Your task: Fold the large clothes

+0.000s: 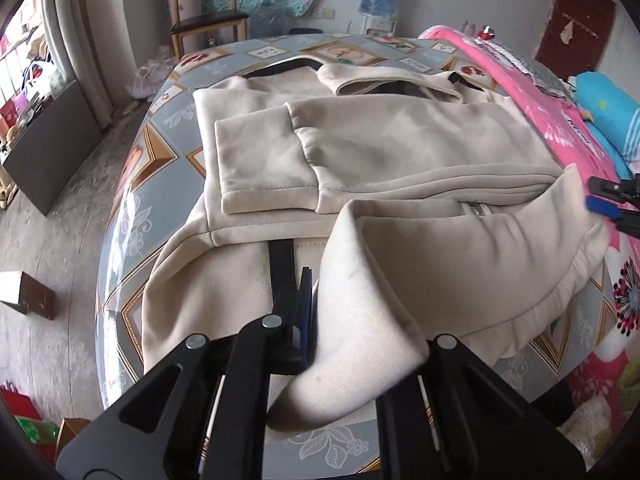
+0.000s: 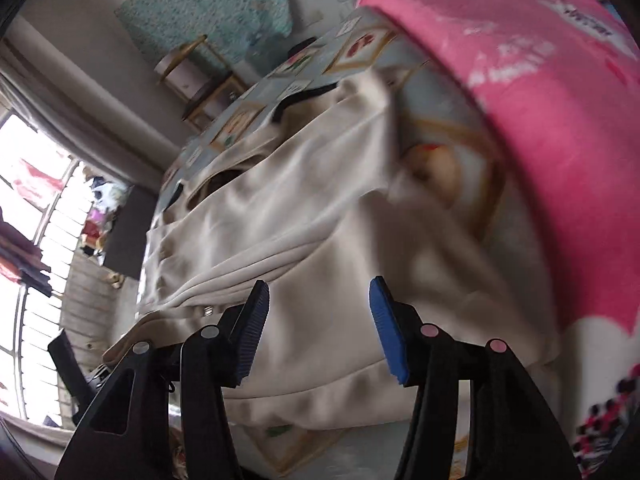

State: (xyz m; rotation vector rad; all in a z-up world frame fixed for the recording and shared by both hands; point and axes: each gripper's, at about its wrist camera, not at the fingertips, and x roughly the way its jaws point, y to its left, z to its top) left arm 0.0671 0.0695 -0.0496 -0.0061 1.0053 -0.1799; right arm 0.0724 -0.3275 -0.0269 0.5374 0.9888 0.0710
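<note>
table (image 1: 160, 160): patterned cloth (glossy) | pink blanket (image 1: 532, 92) beside | chair (image 1: 204, 12) behind

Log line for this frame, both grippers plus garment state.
left gripper: shut on beige jacket hem | right gripper: open over jacket, no grip | sleeves folded in | table: jacket on it

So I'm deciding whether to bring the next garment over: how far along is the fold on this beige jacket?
Partway. Done: one sleeve already lies folded across the beige jacket on the table. In hand: the left gripper is shut on the jacket's near hem, lifting it toward the collar. The right gripper is open, holding nothing. Left: laying the bottom over and flattening it.
</note>
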